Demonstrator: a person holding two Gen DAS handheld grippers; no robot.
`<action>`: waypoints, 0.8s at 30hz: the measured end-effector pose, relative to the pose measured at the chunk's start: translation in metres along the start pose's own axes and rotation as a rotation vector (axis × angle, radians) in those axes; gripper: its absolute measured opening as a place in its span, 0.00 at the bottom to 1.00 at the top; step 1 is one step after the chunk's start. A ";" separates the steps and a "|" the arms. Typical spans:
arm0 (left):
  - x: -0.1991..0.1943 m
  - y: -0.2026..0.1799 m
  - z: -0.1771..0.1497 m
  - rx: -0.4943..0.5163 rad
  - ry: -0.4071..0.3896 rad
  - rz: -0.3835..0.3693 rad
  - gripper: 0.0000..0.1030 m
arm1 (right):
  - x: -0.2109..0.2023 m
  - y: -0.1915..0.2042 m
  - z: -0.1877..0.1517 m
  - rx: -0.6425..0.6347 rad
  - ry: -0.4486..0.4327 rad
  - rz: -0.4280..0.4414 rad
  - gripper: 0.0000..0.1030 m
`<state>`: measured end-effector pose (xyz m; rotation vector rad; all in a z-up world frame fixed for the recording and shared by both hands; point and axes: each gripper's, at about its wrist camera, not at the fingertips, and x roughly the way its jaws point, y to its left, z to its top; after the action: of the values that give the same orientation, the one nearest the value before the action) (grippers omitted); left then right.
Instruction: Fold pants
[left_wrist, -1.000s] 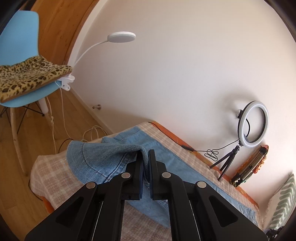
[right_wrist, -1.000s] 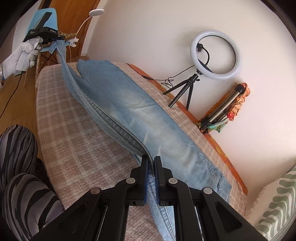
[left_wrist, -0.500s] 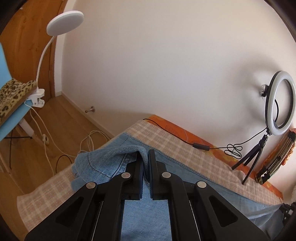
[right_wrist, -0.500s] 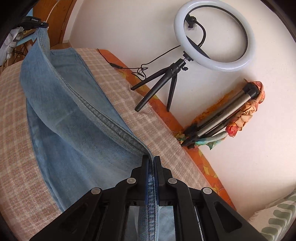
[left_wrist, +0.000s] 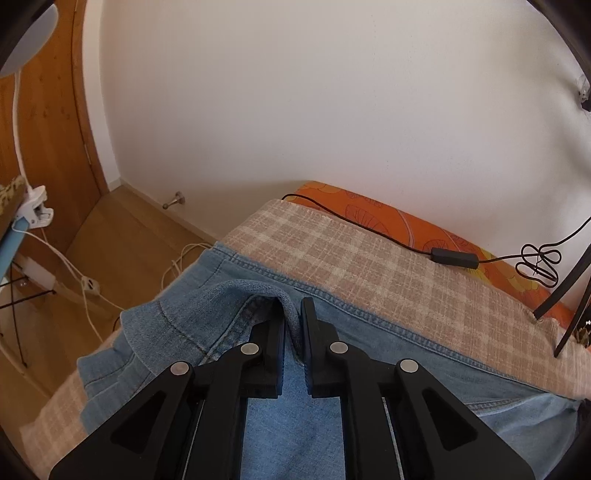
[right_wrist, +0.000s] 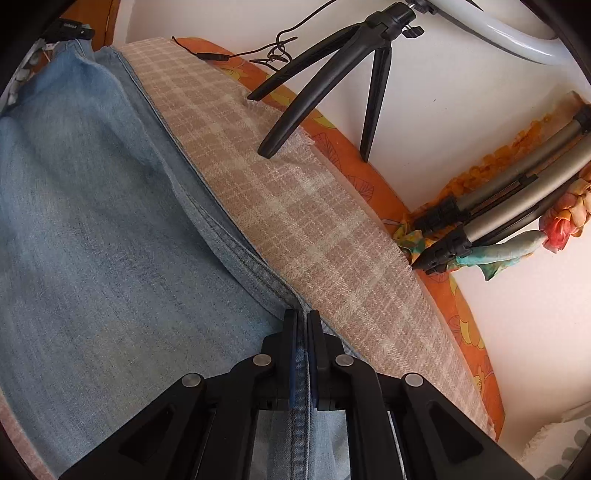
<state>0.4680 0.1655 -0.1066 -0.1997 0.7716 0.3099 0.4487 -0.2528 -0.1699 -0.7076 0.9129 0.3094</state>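
Observation:
Light blue denim pants lie along a plaid bed cover, one half folded over the other. My left gripper is at one end of the folded edge. Its jaws are opening, with a raised fold of denim still standing between them and a small gap showing. In the right wrist view the pants stretch away to the left. My right gripper is shut on their stitched edge, low over the bed cover and close to the lower layer's edge.
A ring light's black tripod stands on the cover near the wall, with a folded tripod beside it. A black cable with a switch runs along the orange sheet edge. Left of the bed are wooden floor, white cables and a clamp lamp.
Both grippers carried the pants' edge toward the wall and down, laying the upper half over the lower one. The gap between the left jaws has widened slightly.

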 end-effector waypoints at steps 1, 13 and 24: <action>0.003 0.000 0.001 0.009 0.014 -0.010 0.12 | 0.003 0.000 0.001 0.002 0.004 0.002 0.02; -0.030 0.026 0.035 0.092 0.030 -0.076 0.46 | -0.028 -0.011 0.028 0.079 -0.060 0.016 0.32; -0.081 0.140 -0.025 -0.036 0.020 -0.096 0.46 | -0.074 0.076 0.153 -0.029 -0.289 0.244 0.44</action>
<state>0.3491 0.2732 -0.0755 -0.2734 0.7738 0.2312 0.4593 -0.0899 -0.0799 -0.5602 0.7193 0.6260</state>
